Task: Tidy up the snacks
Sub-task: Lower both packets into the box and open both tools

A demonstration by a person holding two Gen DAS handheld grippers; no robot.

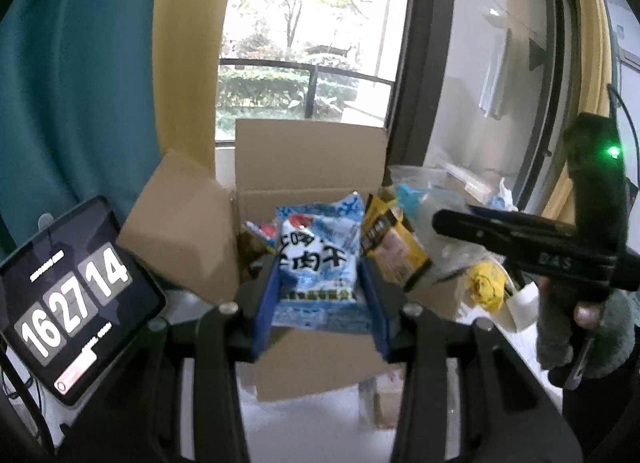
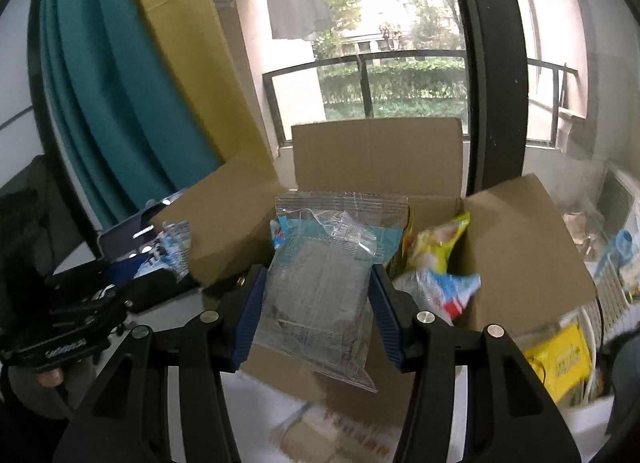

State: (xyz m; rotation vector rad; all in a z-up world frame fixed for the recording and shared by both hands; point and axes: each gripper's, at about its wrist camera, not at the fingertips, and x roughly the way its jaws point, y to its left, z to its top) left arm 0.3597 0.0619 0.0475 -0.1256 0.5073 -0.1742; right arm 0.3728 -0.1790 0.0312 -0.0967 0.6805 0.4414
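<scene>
My left gripper (image 1: 320,287) is shut on a blue and white snack bag (image 1: 318,263) and holds it just in front of the open cardboard box (image 1: 312,167). My right gripper (image 2: 316,299) is shut on a clear plastic snack packet (image 2: 320,283) with a blue band, held before the same box (image 2: 376,155). Yellow and blue snack bags (image 2: 436,259) lie inside the box at the right. A black and yellow packet (image 1: 392,243) sticks up at the box's right side. The right gripper's body (image 1: 560,247) shows at the right of the left wrist view.
A tablet (image 1: 68,295) showing 16 27 14 stands at the left. Teal and yellow curtains (image 1: 80,83) hang behind, beside a window (image 1: 304,43). More packets, one yellow (image 1: 486,283), lie right of the box. A yellow packet (image 2: 560,359) lies at the far right.
</scene>
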